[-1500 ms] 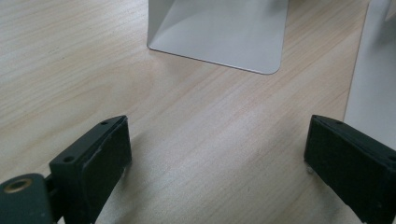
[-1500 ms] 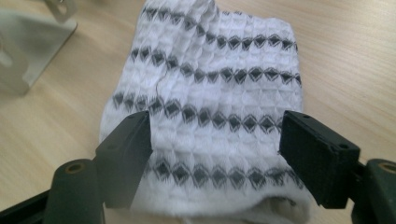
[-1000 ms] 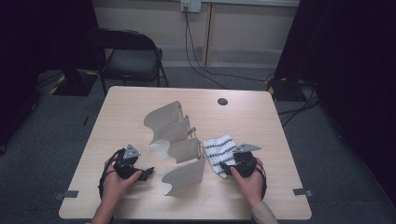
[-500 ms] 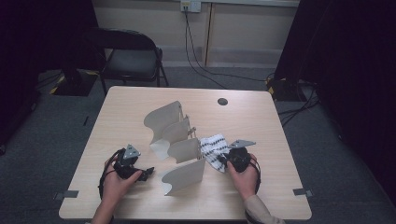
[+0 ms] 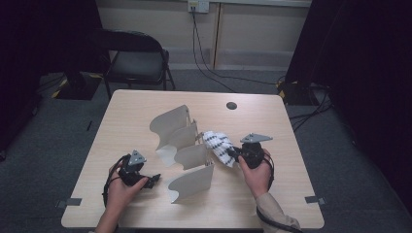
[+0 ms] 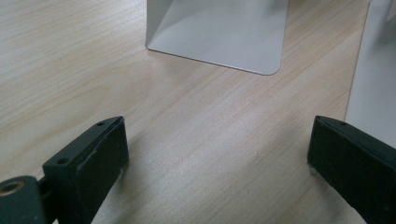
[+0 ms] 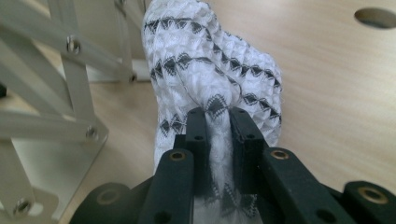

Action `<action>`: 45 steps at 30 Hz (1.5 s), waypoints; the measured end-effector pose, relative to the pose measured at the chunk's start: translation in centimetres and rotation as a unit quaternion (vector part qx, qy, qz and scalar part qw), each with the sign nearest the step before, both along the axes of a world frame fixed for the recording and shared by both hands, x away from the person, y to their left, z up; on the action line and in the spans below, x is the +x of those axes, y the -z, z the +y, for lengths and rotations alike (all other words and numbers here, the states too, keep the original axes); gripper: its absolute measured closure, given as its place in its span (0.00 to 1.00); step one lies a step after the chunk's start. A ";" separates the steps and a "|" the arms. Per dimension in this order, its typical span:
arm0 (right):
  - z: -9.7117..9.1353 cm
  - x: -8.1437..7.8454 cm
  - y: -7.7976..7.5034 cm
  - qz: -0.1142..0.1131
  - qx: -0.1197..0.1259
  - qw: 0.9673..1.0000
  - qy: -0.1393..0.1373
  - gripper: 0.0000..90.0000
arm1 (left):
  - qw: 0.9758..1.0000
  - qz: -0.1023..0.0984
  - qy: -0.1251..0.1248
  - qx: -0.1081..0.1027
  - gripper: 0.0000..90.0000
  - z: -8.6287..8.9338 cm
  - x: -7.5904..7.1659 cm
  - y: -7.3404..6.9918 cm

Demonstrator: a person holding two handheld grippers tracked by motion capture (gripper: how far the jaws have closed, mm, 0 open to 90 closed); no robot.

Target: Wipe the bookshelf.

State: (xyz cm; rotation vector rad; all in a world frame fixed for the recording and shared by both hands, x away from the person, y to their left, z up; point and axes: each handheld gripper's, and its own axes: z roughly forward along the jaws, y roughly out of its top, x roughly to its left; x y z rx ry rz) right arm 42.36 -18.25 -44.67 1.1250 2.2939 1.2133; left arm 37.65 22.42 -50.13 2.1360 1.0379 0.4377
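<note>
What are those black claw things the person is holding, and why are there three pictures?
A person sits at a wooden table and holds a grabbing tool in each hand. One picture comes from a camera up high; the other two come from little cameras riding on each tool, looking along its two black jaws. On the table stands a white metal rack made of fold-out plates. The right tool has just squeezed shut on a white cloth with black zigzags, right beside the rack. The left tool is open and holds nothing. Its camera sees bare wood and a rack plate.
</note>
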 end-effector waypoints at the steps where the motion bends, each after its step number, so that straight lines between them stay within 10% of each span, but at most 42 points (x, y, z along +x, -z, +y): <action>1: 0.0 0.3 -0.4 -0.004 0.003 1.000 0.002 0.89 | 1.000 0.000 0.000 0.000 0.05 0.0 0.0 0.0; 20: 3.0 4.5 -6.5 -0.062 0.051 0.997 -0.005 0.89 | 1.000 0.000 0.001 0.001 0.04 0.0 0.0 0.0; 45: 5.8 3.1 2.1 0.031 -0.032 0.994 -0.101 0.88 | 1.000 0.001 0.001 0.001 0.04 0.0 0.0 0.0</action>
